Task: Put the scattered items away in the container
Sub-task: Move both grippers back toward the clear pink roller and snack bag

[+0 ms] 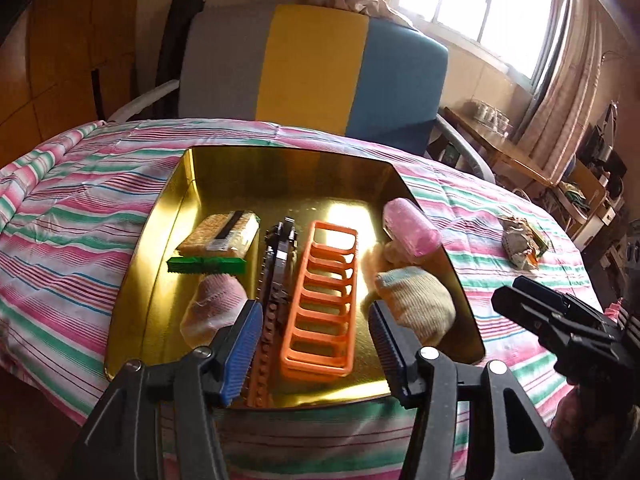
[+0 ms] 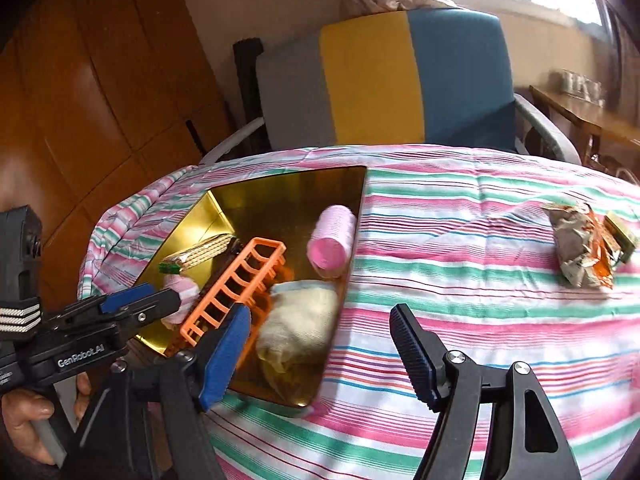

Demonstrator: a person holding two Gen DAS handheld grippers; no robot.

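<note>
Hand-held grippers, left (image 1: pixel 316 344) and right (image 2: pixel 320 356), both apart, empty; crumpled wrapper (image 2: pixel 586 250) outside gold tray (image 2: pixel 356 208).

Straight ahead of the grippers we've got a chair (image 1: pixel 312 68) in grey, yellow and blue panels, pulled up to the far edge of the striped cloth (image 1: pixel 80 216). Up and to the right, a bright window (image 1: pixel 476 4) with pale curtains (image 1: pixel 560 92). Left, wooden panelling (image 2: pixel 80 92). Far right, a cluttered side table (image 1: pixel 500 140).
</note>
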